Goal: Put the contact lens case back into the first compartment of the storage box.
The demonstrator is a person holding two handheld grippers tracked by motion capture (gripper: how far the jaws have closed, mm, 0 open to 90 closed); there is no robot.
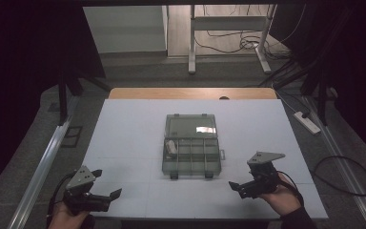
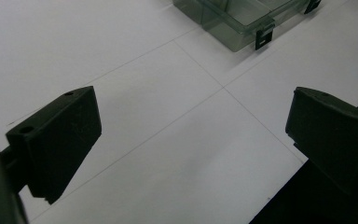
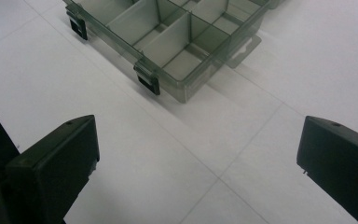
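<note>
A clear smoky compartment box (image 1: 191, 157) lies open in the middle of the white table (image 1: 124, 133), its lid (image 1: 191, 125) folded back flat behind it. A small white object (image 1: 170, 147) sits in the box's far left compartment. My left gripper (image 1: 107, 183) is held at the table's front left corner, open and empty, with the box's corner (image 2: 233, 18) far ahead of its jaws (image 2: 193, 126). Front right of the box, my right gripper (image 1: 244, 177) is also open and empty, and the box's latches and dividers (image 3: 168, 37) lie just beyond its jaws (image 3: 198, 154).
A wooden strip (image 1: 190, 93) borders the table's far edge. A white power strip (image 1: 307, 121) and cables lie on the floor at right. Metal stand legs (image 1: 191, 47) rise behind the table, and a rail (image 1: 43, 167) runs along the left side.
</note>
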